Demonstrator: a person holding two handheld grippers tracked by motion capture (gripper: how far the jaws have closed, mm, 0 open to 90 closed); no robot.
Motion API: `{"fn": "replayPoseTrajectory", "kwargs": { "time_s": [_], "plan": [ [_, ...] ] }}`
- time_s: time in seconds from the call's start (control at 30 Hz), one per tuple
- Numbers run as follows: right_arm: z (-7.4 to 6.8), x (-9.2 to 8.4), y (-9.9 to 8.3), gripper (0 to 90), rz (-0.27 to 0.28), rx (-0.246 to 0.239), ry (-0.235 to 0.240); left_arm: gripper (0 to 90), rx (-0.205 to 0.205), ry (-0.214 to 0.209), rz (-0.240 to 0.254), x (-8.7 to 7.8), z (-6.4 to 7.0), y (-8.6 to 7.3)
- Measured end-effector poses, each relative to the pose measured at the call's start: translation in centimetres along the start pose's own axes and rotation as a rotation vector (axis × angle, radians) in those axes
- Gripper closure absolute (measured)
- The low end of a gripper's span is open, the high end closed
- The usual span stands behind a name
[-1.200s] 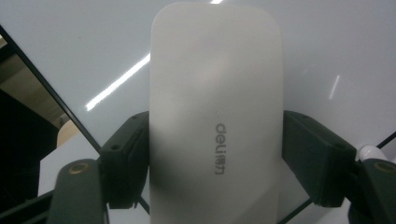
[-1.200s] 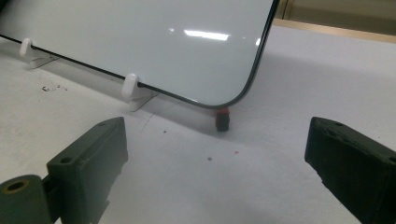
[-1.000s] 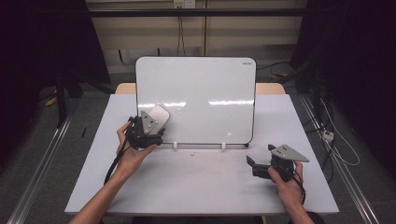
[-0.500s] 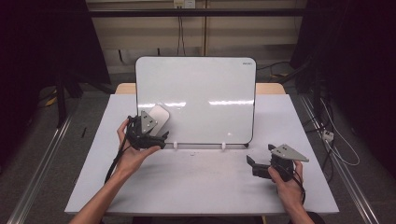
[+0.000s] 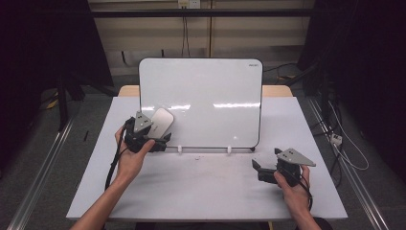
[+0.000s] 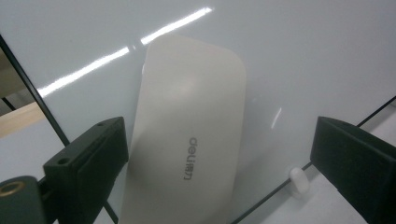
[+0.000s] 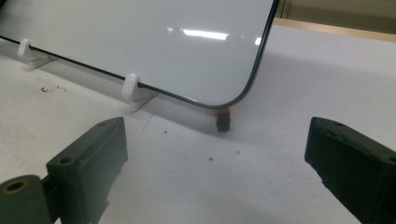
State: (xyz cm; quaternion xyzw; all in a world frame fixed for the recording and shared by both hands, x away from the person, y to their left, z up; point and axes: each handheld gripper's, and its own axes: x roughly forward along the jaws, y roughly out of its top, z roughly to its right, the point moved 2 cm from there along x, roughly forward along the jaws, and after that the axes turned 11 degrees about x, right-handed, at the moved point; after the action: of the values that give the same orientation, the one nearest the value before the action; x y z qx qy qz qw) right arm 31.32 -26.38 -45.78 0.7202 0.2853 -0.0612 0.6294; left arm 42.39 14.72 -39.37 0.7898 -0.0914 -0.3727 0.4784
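So the biggest thing here is the white table [image 5: 206,187], and standing on it toward the back is a whiteboard [image 5: 210,96], leaning slightly and propped in two little white clips [image 7: 131,88] along its bottom edge. No containers anywhere, nothing sitting inside anything.

Stuck flat on the lower left part of the board is a whitish rounded eraser [image 6: 187,140] with "deli" printed on it, tilted a bit. In the high view it sits just up and right of the left gripper [image 5: 160,141].

The left gripper's jaws are spread wide, one on each side of the eraser in the left gripper view, not touching it as far as I can see. So released, holding nothing. Compared with a second ago, the left hand [image 5: 129,160] looks pretty much in the same spot, maybe nudged a hair, and the eraser hasn't budged.

The right gripper [image 5: 258,170] rests low on the table near the board's bottom right corner, also gaping open with nothing between the jaws. It hasn't really moved either.

Small stuff: a tiny red-and-black thing [image 7: 223,119] on the table under the board's right corner, can't tell what it is, plus a few dark specks [image 7: 49,88] on the tabletop.
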Motion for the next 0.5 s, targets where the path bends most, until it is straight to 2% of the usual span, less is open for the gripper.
{"fn": "replayPoseTrajectory", "kwargs": {
  "time_s": [0.13, 0.27, 0.3, 0.43, 0.5],
  "plan": [
    [0.1, 0.1, 0.0, 5.9, 0.0, -0.004, 0.0, 4.4, -0.038, -0.034, 0.014, -0.6, -0.1, 0.1],
    [0.0, 0.0, 0.0, 5.8, 0.0, 0.0, 0.001, 4.2, -0.037, -0.058, 0.016, -1.4, -0.1, 0.1],
    [0.0, 0.0, 0.0, 5.8, 0.003, -0.001, 0.0, 4.2, -0.048, -0.063, 0.019, -1.6, 0.0, 0.1],
    [0.0, -0.1, 0.0, 5.8, 0.002, -0.002, 0.0, 4.9, -0.049, -0.047, 0.041, -2.2, 0.4, -0.2],
    [0.0, -0.2, 0.0, 5.9, 0.005, -0.003, -0.003, 4.9, -0.035, -0.045, 0.028, -2.4, 0.6, -0.5]
  ]
}}
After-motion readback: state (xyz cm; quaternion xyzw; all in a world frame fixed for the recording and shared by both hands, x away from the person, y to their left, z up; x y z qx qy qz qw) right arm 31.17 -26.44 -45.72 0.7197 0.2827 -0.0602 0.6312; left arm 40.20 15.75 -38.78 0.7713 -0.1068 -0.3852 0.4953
